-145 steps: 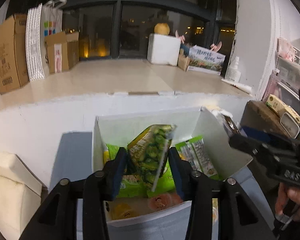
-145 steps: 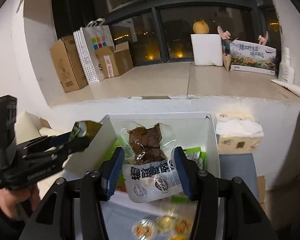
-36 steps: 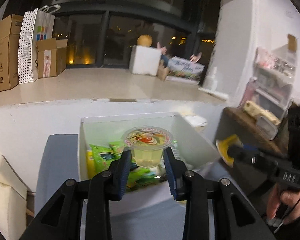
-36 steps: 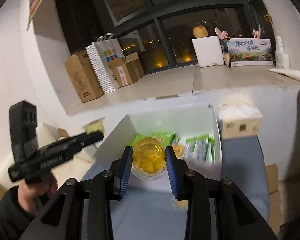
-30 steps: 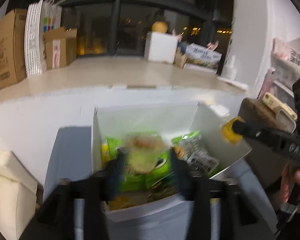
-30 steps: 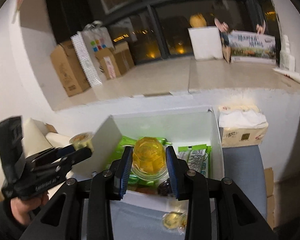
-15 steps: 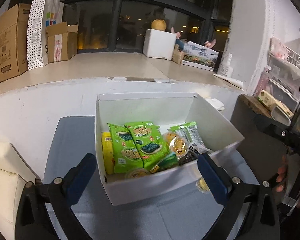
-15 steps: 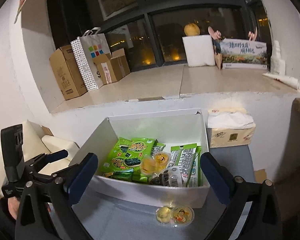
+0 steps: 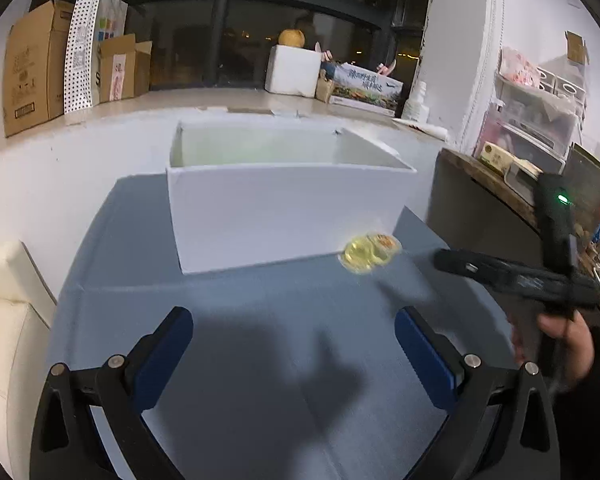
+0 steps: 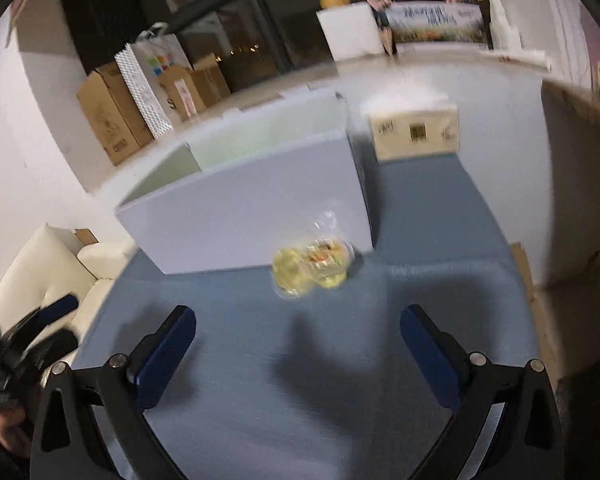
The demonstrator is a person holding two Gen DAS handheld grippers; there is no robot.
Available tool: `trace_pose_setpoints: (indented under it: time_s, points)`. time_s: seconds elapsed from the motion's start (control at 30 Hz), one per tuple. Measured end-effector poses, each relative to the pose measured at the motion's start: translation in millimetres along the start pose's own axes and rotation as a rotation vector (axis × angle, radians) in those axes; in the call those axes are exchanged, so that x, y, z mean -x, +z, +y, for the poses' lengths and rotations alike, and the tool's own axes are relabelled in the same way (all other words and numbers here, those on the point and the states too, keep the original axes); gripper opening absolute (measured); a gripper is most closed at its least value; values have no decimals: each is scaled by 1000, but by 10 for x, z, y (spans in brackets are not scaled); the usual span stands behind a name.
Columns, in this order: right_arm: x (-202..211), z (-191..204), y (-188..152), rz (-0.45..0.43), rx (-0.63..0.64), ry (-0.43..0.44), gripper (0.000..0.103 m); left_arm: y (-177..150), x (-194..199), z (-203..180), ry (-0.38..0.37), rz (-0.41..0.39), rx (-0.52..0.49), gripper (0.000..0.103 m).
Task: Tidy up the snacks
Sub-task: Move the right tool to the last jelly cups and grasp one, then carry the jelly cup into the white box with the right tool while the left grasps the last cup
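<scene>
I am holding both my left tongs and right tongs spread apart and empty above the blue worktop, facing two jelly cups lying touching the white box's near wall; blur risks a misjudged pinch, squirting them away.

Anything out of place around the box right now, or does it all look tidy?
Yes: two jelly cups sit outside the white box, on the blue table against its near wall toward the right corner, one apparently upside down. Both grippers, left gripper and right gripper, are open and empty.
</scene>
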State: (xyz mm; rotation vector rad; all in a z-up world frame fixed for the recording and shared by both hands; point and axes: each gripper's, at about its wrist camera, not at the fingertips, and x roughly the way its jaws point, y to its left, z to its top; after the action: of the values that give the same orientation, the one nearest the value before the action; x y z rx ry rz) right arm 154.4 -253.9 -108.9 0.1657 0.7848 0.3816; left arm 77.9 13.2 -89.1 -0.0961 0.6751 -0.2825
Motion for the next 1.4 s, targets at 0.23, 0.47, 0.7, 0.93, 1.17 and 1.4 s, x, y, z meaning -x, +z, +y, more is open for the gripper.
trace_pose_setpoints:
  time_s: [0.23,0.47,0.7,0.93,1.17,1.4]
  points:
    - [-446,-52,212,52,20,-16,103,-37,-17,-67,-18,5,-9,103]
    - [-796,-172,334,140,21,30,73,-57,-26,-21,-23,8,13,103]
    - [-716,-207,213,125,33,147,45,-77,-72,-26,-31,22,14,103]
    - [-298,-119,115,73,55,161,45,-53,-232,-84,-27,45,-5,103]
    - [537,-114,-201,-34,28,137,45,227,-898,-453,-14,94,-42,103]
    - [954,-211,-400,-88,-3,119,45,426,-1557,-757,33,133,-62,103]
